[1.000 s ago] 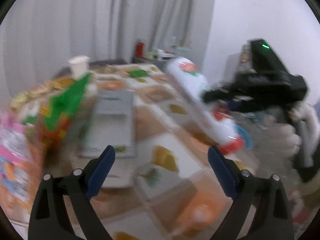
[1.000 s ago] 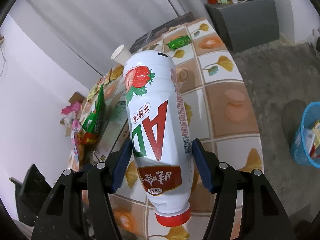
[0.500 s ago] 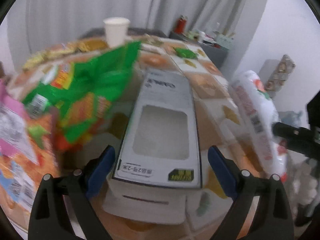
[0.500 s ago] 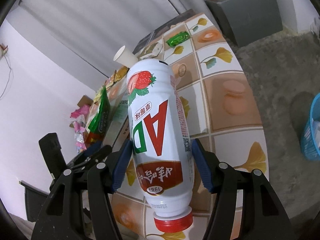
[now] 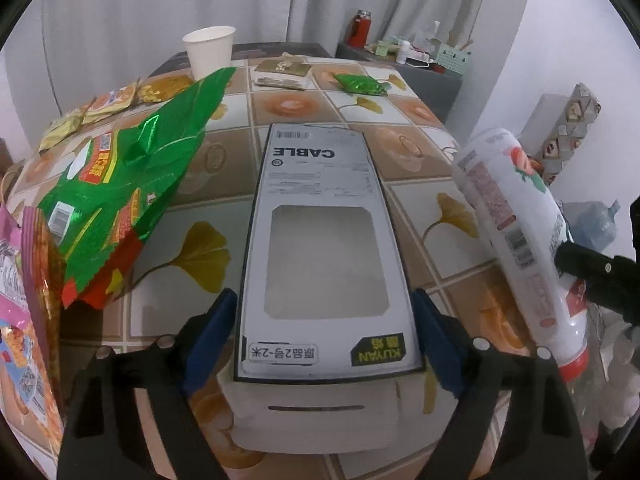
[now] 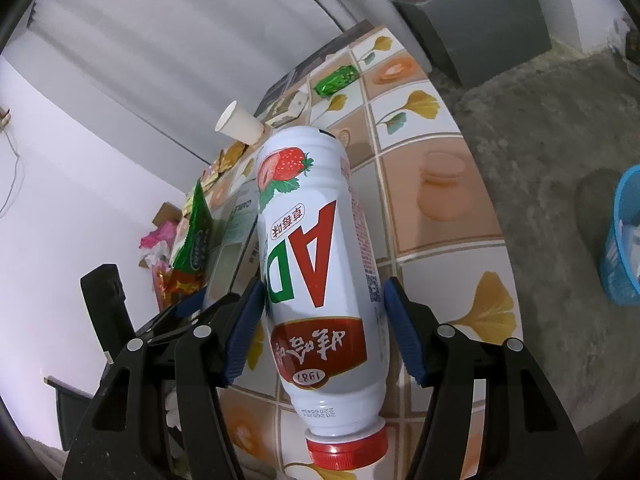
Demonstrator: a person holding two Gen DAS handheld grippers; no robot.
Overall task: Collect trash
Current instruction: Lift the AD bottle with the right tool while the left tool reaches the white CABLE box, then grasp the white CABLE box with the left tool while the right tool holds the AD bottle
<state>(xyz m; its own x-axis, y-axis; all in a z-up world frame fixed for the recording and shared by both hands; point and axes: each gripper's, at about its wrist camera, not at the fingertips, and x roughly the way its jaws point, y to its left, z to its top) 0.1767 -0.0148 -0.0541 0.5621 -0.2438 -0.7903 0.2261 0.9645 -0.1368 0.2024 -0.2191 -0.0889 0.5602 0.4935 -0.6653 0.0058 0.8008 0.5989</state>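
Two blue fingers (image 5: 212, 328) newly astride cable box (image 5: 324, 240), closing

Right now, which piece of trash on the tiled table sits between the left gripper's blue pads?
The flat grey cardboard CABLE box with the cut-out window. The green foil snack bag, white paper cup and small green wrapper lie outside the left gripper.

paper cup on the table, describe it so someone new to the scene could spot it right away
Start at the tiled table with ginkgo-leaf squares and look to its far edge, by the grey curtain. The paper cup stands upright there, behind the green snack bag; it is plain white and the only open container, unlike the flat wrappers nearby.
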